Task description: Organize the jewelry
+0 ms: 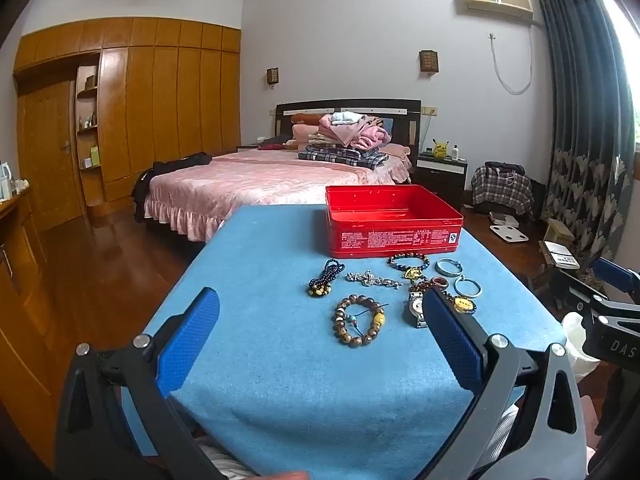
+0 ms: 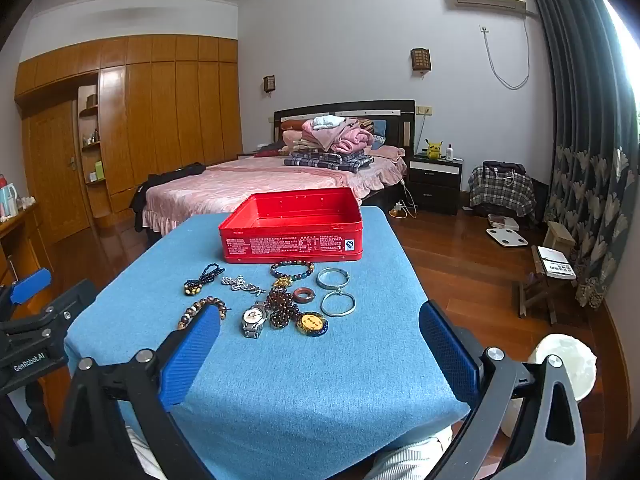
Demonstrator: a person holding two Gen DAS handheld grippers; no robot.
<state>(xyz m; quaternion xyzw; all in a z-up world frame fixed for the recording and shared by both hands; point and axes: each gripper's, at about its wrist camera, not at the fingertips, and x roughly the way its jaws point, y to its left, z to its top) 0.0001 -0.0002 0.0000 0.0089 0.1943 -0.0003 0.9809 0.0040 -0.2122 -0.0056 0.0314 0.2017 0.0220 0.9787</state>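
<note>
Nothing is getting sorted yet, as far as I can judge: the red tin (image 2: 292, 226) is sitting open and empty at the far end of the blue desk (image 2: 280, 380), and every piece is lying loose on the cloth in front of it.

Laid out in the right wrist view, centre of frame, just below the tin:
- dark bead string (image 2: 204, 278) at the left
- silver chain (image 2: 242, 285) beside it
- blue-brown bead bracelet (image 2: 292, 269) nearest the tin wall
- two metal bangles (image 2: 336, 292) at the right, touching each other
- small brown ring (image 2: 303, 295) between beads and bangles
- wristwatch (image 2: 254, 320) and yellow pendant (image 2: 312, 324) lower down, a dark red bead cluster between them
- wooden bead bracelet (image 1: 360, 321) at lower left of the group, partly behind a blue pad here, whole in the left view

Left gripper (image 1: 320, 340) is hanging wide open, holding nothing; its right pad is overlapping the watch in the picture, but I'm reading no contact. Wooden bracelet is sitting between its pads, further out.

Right gripper (image 2: 320, 354) is also spread fully, empty, low in frame; watch and pendant are lying just ahead, between its pads.

Left to do: all of it.
</note>
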